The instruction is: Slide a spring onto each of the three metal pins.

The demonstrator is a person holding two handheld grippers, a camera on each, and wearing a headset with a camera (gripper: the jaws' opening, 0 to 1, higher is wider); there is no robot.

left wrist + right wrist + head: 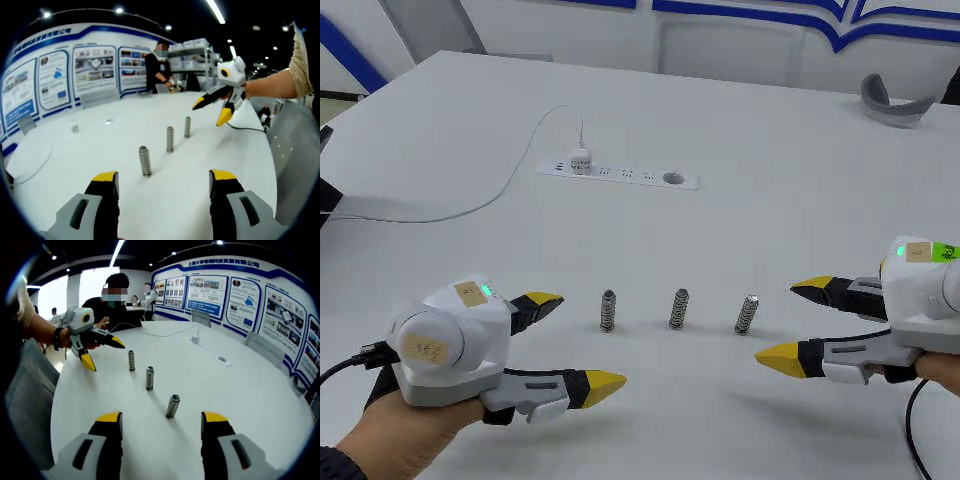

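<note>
My left gripper (582, 340) and right gripper (782, 322) are white-bodied, with black jaws tipped in yellow and grey panels along them. Each carries tan stickers, and the right one has a bright green label. The springs (679, 308) are silver-grey, banded with darker coil lines. The table (770, 200) is plain white, the power strip (618, 173) is white too, and the wall (570, 30) is white with blue bands.

Your row: left spring (608, 311), middle spring (679, 308), right spring (747, 314), side by side on the counter (770, 200).
Behind your row: power strip (618, 172), between it and the far edge.
</note>
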